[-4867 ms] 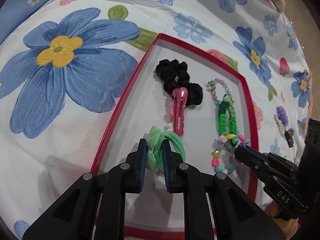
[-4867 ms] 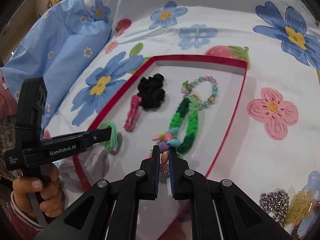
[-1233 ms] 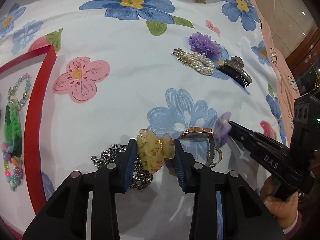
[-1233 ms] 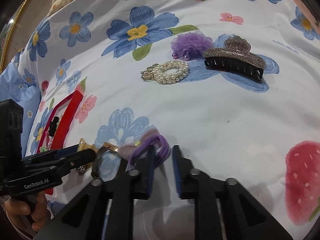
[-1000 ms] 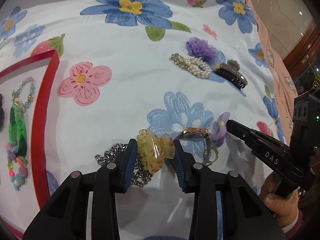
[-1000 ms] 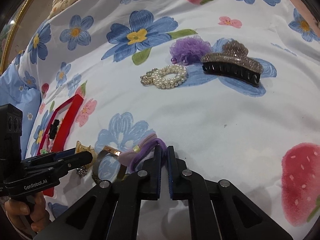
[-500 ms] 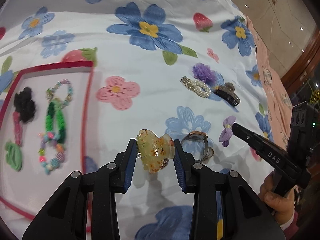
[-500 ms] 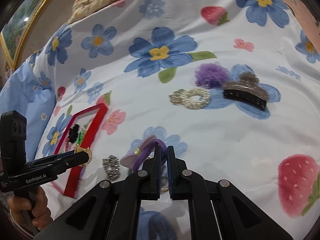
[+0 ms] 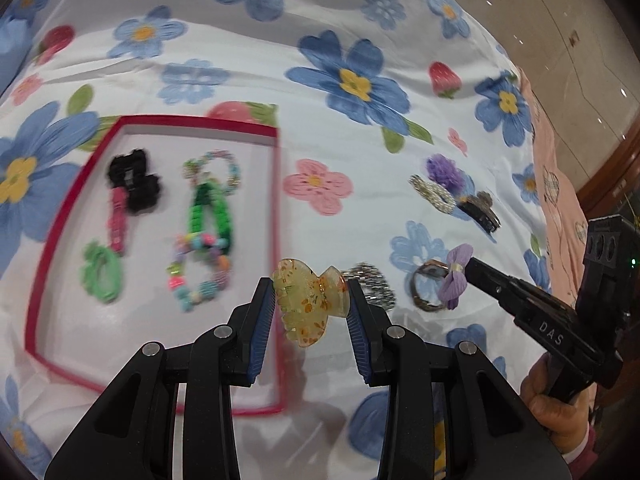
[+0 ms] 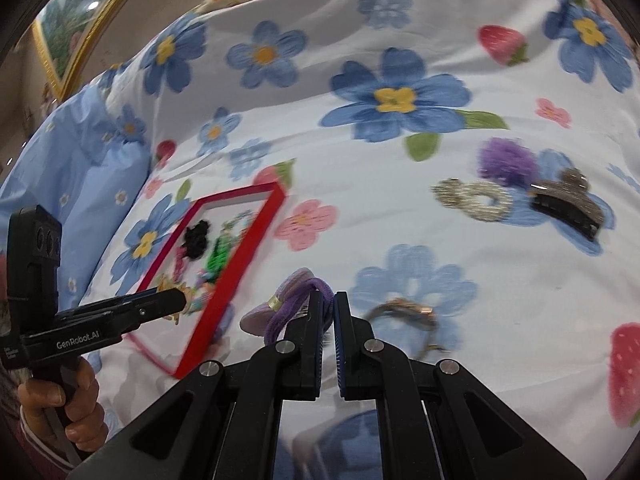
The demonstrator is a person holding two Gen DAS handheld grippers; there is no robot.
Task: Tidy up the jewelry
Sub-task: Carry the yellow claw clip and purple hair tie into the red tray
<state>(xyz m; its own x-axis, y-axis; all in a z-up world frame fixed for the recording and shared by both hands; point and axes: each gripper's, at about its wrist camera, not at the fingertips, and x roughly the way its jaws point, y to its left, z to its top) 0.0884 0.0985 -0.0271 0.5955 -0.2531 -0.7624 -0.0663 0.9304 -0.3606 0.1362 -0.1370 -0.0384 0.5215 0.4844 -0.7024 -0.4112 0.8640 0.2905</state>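
- While both hands are up in the air over the flowery bedsheet (image 9: 248, 76), the job looks about half done.
- The red tray (image 9: 276, 208) already has six things in it: a black scrunchie (image 9: 134, 184), a pink hair clip (image 9: 117, 220), a light green hair tie (image 9: 102, 272), a green woven band (image 9: 208, 210) and two bead bracelets.
- Left out on the sheet are a silver chain (image 9: 370, 282), a watch (image 10: 404, 312), a pearl bracelet (image 10: 474, 198), a glittery black claw clip (image 10: 568, 202) and a fluffy purple scrunchie (image 10: 506, 160).
- The left gripper (image 9: 311, 306) is partly apart and squeezes a yellow speckled claw clip (image 9: 308, 300) by its two sides. It hangs just past the tray's right rim.
- The right gripper (image 10: 329, 320) is pinched together on a purple bow hair tie (image 10: 288, 300). The loop sits between the pads and the bow sticks out to the left, near the tray's corner.
- I think both things go into the tray next.
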